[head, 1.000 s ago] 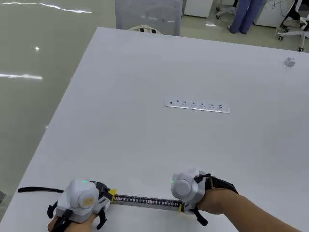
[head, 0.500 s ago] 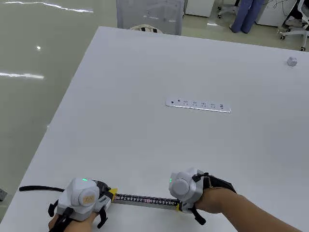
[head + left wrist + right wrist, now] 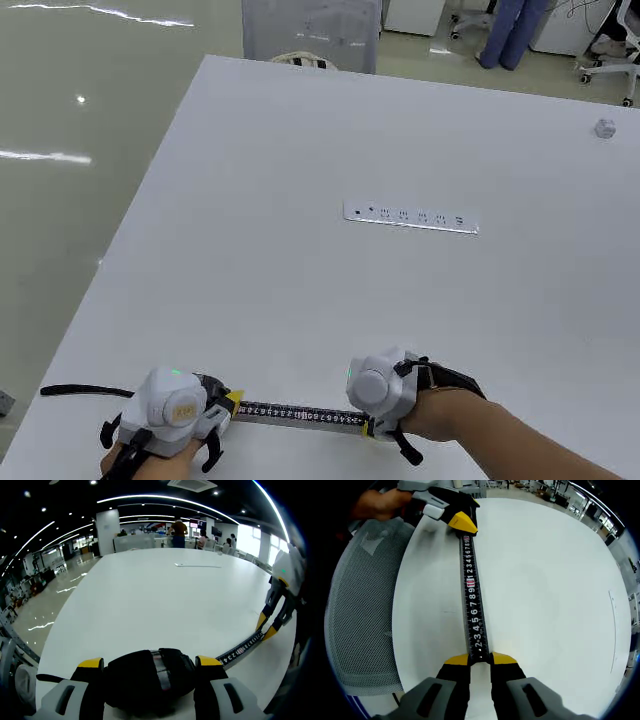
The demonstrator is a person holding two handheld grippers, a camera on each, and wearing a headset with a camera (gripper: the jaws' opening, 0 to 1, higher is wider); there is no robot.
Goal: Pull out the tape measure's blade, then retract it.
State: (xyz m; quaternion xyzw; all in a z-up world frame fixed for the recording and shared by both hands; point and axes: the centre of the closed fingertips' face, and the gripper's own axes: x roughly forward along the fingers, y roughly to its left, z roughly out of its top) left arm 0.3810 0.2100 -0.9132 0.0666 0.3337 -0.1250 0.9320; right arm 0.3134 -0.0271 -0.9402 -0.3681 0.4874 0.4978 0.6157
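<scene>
The tape measure sat at the near edge of the bench, well short of the power strip and off to its left. The left tool was clamped around its black case, one yellow-tipped jaw on each side. The blade lay drawn out flat along the bench edge. The right tool had its jaws pinched on the blade's end, on the near side of the power strip's left end.

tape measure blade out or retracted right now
Out. The blade runs across the table from the black case in the left gripper to the right gripper, whose fingers pinch its tip.
</scene>
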